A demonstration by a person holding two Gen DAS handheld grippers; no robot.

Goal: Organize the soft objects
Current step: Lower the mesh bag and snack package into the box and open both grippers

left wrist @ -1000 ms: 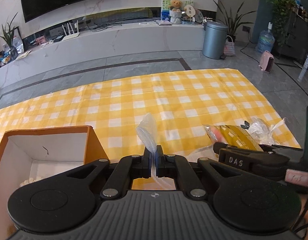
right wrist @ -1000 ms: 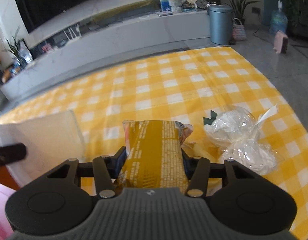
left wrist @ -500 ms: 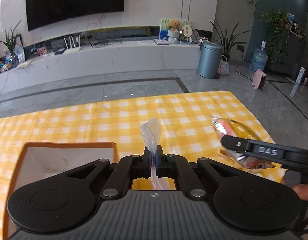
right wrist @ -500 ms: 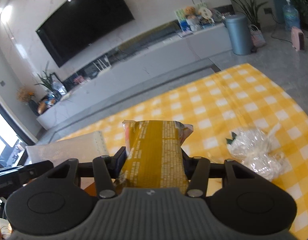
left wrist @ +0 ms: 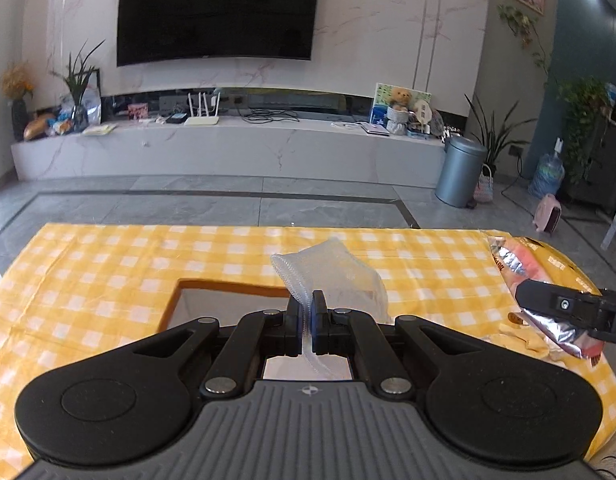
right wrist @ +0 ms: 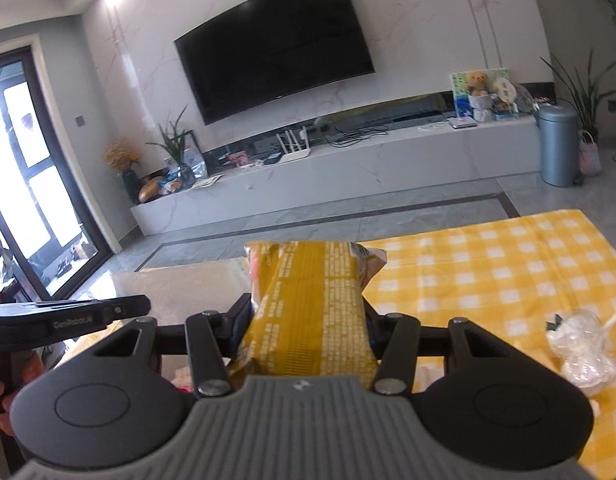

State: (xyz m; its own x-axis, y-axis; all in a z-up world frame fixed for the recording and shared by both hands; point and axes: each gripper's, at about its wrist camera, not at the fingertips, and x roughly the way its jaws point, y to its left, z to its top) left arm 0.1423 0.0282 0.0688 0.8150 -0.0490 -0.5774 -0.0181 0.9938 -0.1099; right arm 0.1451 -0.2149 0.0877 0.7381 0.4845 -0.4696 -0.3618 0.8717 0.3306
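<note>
My left gripper (left wrist: 307, 312) is shut on a clear plastic bag (left wrist: 332, 270) and holds it up over the orange-rimmed box (left wrist: 228, 289). My right gripper (right wrist: 308, 312) is shut on a yellow snack packet (right wrist: 308, 304) and holds it in the air beside the box (right wrist: 180, 284). The packet (left wrist: 528, 264) and the right gripper's finger (left wrist: 564, 304) also show at the right of the left wrist view. The left gripper's finger (right wrist: 72, 318) shows at the left of the right wrist view.
A yellow checked cloth (left wrist: 108, 264) covers the floor under the box. A clear bag of white things (right wrist: 584, 348) lies on the cloth (right wrist: 508, 272) at the right. A grey bin (left wrist: 460, 172) and a low TV bench (left wrist: 228, 148) stand beyond.
Both grippers have risen and tilted up, so the views now show the wall and TV. The right gripper has carried the packet left toward the box. Both grips are unchanged.
</note>
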